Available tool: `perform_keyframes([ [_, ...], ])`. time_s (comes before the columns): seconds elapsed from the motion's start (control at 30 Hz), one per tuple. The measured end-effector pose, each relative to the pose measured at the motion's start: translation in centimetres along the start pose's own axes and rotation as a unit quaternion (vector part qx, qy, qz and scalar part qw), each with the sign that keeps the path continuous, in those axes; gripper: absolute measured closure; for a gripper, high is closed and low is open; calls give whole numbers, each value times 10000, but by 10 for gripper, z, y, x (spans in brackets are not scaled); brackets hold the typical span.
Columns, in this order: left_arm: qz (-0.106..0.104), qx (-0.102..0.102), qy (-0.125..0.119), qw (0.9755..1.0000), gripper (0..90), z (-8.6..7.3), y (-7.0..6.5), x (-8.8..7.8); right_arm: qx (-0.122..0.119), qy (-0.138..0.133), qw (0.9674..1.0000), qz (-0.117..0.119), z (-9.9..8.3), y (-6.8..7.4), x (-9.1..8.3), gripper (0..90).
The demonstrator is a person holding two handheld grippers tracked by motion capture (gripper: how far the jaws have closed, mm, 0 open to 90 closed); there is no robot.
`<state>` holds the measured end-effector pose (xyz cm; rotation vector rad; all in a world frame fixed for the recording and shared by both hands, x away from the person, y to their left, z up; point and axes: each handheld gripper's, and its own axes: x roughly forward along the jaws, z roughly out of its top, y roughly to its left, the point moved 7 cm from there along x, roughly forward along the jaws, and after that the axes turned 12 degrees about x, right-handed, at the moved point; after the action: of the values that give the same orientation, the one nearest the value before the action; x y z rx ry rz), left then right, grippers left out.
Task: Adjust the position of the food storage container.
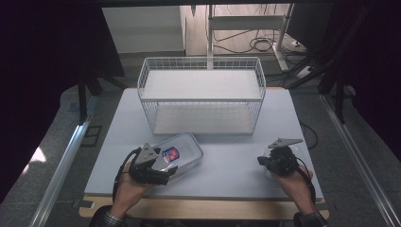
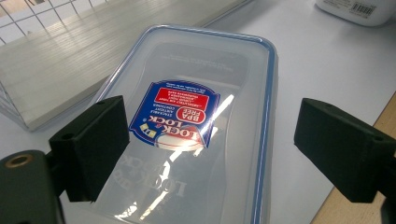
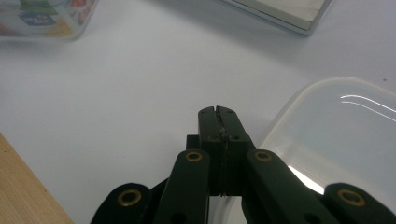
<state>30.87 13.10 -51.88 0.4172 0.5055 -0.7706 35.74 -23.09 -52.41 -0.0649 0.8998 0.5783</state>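
Left gripper spread wide astride clear lidded container lower-left of centre, right gripper clenched empty lower right; container looks light, stiff, slick—grab across long rims.

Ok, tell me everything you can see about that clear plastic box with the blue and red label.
The clear plastic box is rectangular with rounded corners and a blue-tinted rim. A blue and red label sits on its top. It lies flat on the white table, in front of the wire rack. The left gripper straddles it with jaws open, not pressing.
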Motion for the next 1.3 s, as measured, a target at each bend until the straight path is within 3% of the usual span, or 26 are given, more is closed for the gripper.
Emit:
perform_keyframes([
  [0.13, 86, 16, -8, 10000, 192, -1, 2, -4, -16, -37, 10000, -6, 1, 2, 0, 898],
  [0.27, 152, -85, -101, 9998, 405, -4, 7, -16, -40, -196, 9998, 60, 4, 5, -2, 898],
  [0.47, 382, -455, -65, 9982, 722, -23, 21, -35, -52, -312, 9993, 194, 8, 12, 0, 898],
  [0.6, 680, -536, 48, 9962, 842, -35, 31, -45, -117, -313, 9989, 316, 9, 19, 5, 897],
  [0.77, 817, -837, 197, 9929, 890, -53, 41, -52, -215, -293, 9988, 327, 9, 25, 9, 897],
  [1.03, 899, -1244, 678, 9858, 898, -81, 50, -43, -343, -399, 9973, 513, 12, 37, 12, 895],
  [1.17, 834, -1271, 807, 9851, 898, -85, 49, -34, -315, -419, 9967, 615, 14, 40, 15, 895],
  [1.3, 920, -1218, 917, 9840, 897, -87, 51, -28, -303, -441, 9960, 716, 16, 45, 17, 894],
])
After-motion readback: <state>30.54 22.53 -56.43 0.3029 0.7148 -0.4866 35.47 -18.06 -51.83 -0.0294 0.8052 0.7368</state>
